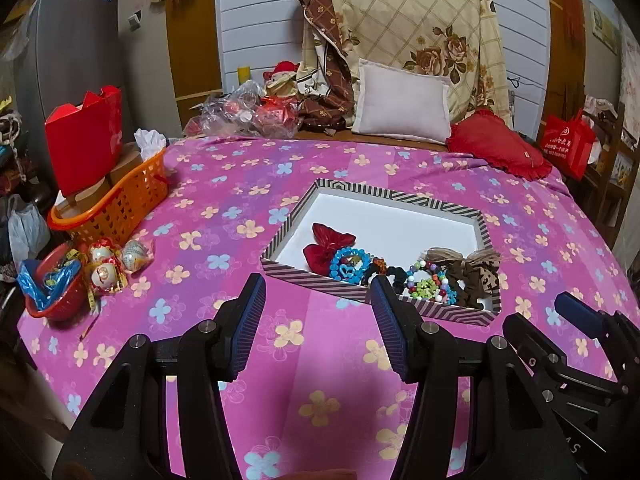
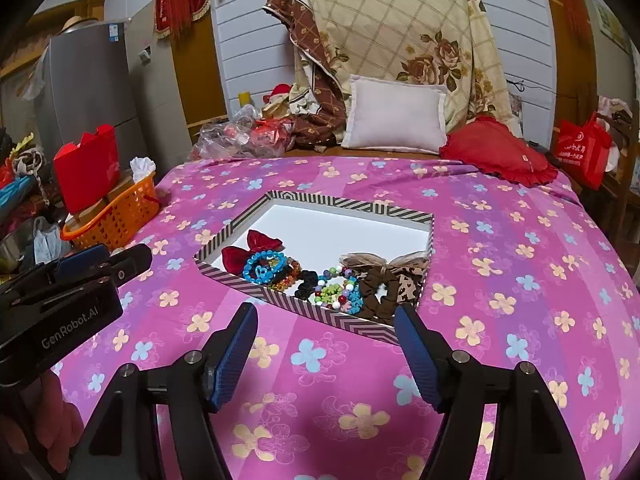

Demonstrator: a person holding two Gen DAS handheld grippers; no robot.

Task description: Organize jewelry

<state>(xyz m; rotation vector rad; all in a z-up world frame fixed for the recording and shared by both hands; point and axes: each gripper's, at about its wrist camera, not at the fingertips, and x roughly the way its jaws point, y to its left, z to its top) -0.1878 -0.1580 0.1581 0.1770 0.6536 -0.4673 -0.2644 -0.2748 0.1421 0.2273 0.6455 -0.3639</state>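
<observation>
Striped tray (image 2: pixel 320 314) holds all jewelry, bunched along its 6 o'clock wall.
Left gripper (image 1: pixel 318 300), right gripper (image 2: pixel 326 330): spread wide, empty, hovering short of it.

A pink-and-purple striped bedsheet (image 1: pixel 224 216) carries blue and cream flowers. The shallow cardboard tray (image 2: pixel 304 307) wears black-and-white chevron stripes outside, plain white inside. A red velvet bow (image 1: pixel 325 245), a bright blue beaded bracelet (image 2: pixel 262 266) and a brown leopard-print scrunchie (image 2: pixel 394 286) lie within.
</observation>
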